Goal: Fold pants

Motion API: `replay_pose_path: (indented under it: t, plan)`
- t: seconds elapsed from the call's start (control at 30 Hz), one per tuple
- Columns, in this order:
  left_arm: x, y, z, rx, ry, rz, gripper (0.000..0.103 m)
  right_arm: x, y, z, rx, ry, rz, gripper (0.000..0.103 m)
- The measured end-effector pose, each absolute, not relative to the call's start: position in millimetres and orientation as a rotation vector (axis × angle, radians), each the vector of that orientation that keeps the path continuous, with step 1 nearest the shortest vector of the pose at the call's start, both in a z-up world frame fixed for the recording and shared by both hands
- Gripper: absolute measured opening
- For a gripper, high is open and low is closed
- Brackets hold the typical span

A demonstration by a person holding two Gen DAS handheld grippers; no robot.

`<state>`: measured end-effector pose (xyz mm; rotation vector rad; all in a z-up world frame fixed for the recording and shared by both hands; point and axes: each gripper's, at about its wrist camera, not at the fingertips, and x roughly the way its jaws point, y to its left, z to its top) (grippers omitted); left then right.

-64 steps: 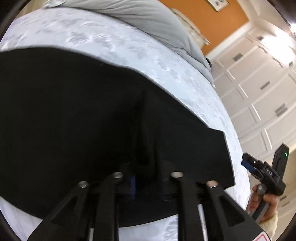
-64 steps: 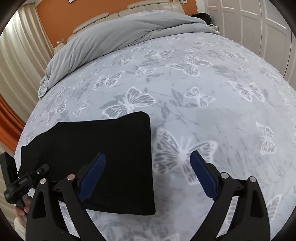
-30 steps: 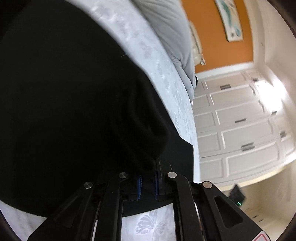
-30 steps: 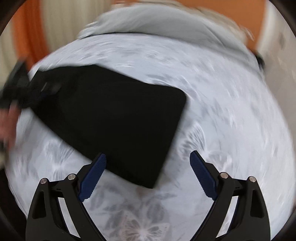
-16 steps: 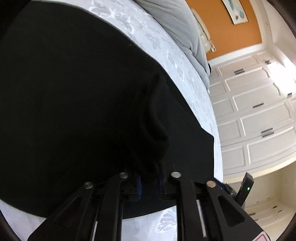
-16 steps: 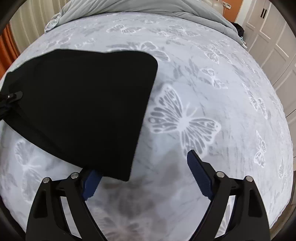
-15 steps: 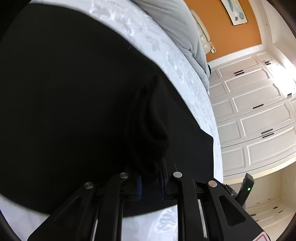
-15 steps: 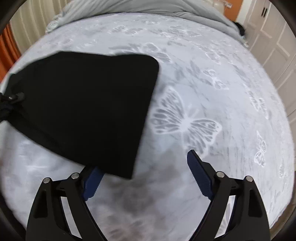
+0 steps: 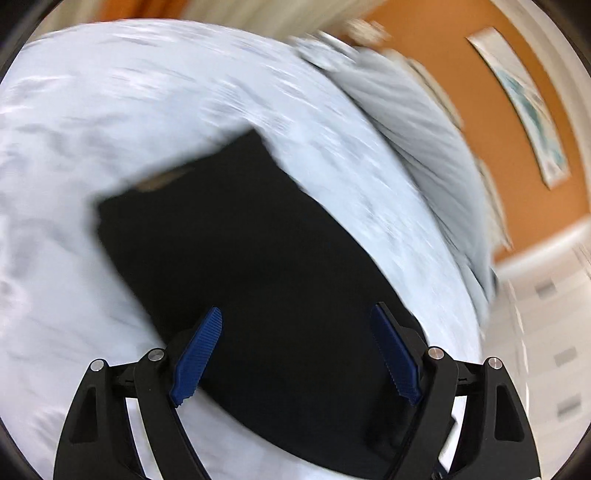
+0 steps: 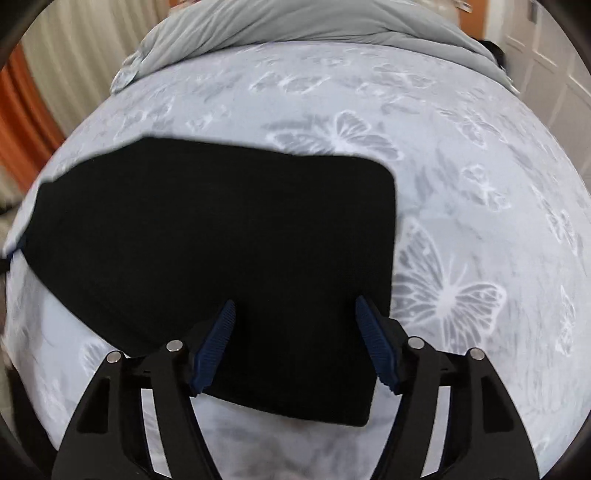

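Bed (image 10: 461,155): pale sheet printed with butterflies, filling most of both views.
Curtain (image 10: 40,92): cream and orange, at the far left of the right wrist view.
Duvet (image 10: 295,22): grey, bunched across the head of the bed.
Wall (image 9: 491,122): orange, with a framed picture (image 9: 528,107) hanging on it.
Cupboards (image 9: 554,350): white panelled doors at the right.
Pants (image 10: 221,240): black, folded into a flat slab lying on the sheet.
Left gripper (image 9: 295,354): spread wide over the pants, gripping nothing.
Right gripper (image 10: 295,343): parted, blue pads either side of the pants' near edge, not closed on it.
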<state>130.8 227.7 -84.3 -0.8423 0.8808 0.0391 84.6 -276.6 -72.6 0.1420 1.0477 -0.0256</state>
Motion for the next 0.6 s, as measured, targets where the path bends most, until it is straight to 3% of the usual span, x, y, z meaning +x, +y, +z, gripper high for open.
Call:
replay_pose_path:
  t: [0.1, 0.2, 0.27, 0.3, 0.6]
  plan:
    - [116, 275, -94, -0.97, 0.863, 0.164, 0.08, 74, -286, -44, 0.308, 0.931, -0.005, 0.09]
    - [104, 293, -100, -1.103, 0.824, 0.153, 0.08, 76, -289, -40, 0.305, 0.914, -0.035, 0.09]
    - [106, 284, -92, -1.116, 0.794, 0.148, 0.08, 81, -296, -52, 0.316, 0.934, -0.074, 0.084]
    - [104, 281, -85, -1.113, 0.788, 0.14, 0.08, 82, -299, -57, 0.339, 0.946, -0.075, 0.069]
    - [127, 264, -79, -1.03, 0.822, 0.084, 0.081, 86, -297, -87, 0.281, 1.049, 0.027, 0.059]
